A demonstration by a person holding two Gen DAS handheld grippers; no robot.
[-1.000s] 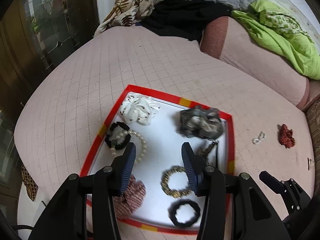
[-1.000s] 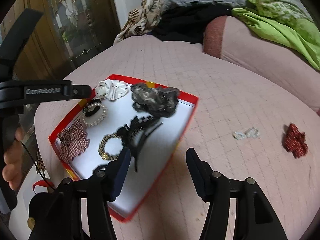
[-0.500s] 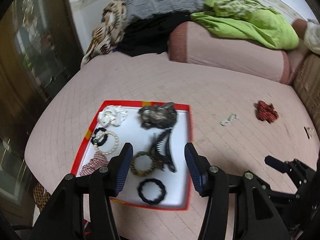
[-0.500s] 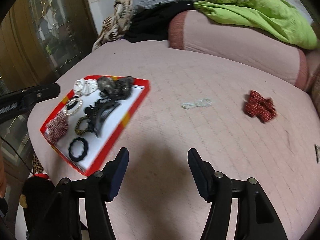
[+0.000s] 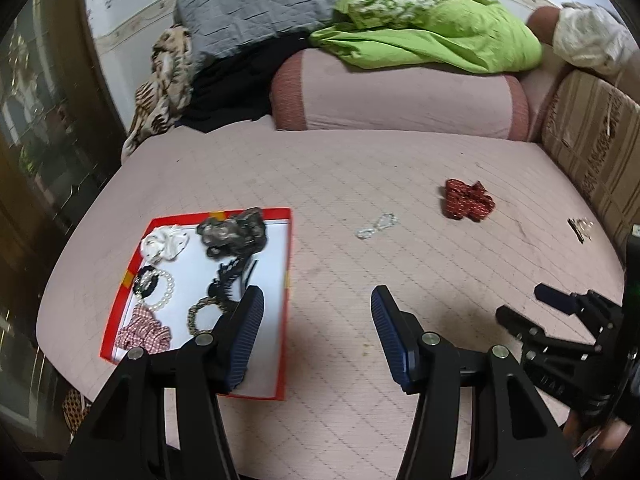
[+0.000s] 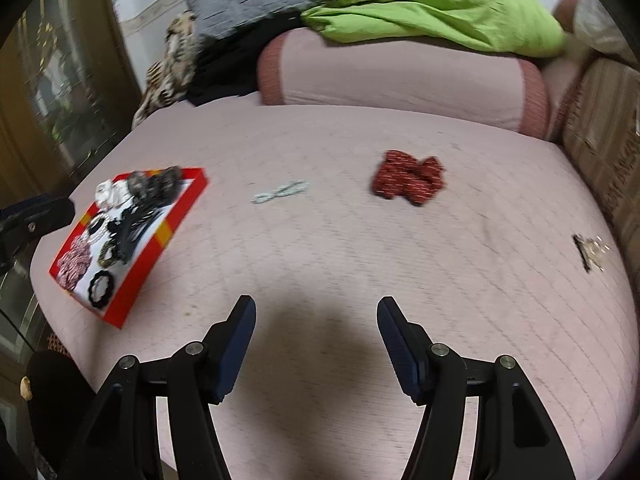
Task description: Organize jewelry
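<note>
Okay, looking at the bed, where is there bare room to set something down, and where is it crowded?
Bare quilt lies between the red tray and the clear bead bracelet, and in front of both open grippers. More lies behind the red scrunchie toward the bolster. The tray is crowded; a small clip sits near the right edge.

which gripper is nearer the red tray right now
Left. The left gripper hangs right beside the red tray, one finger overlapping its near corner. The right gripper is over bare bedspread, with the tray well off to its left.
</note>
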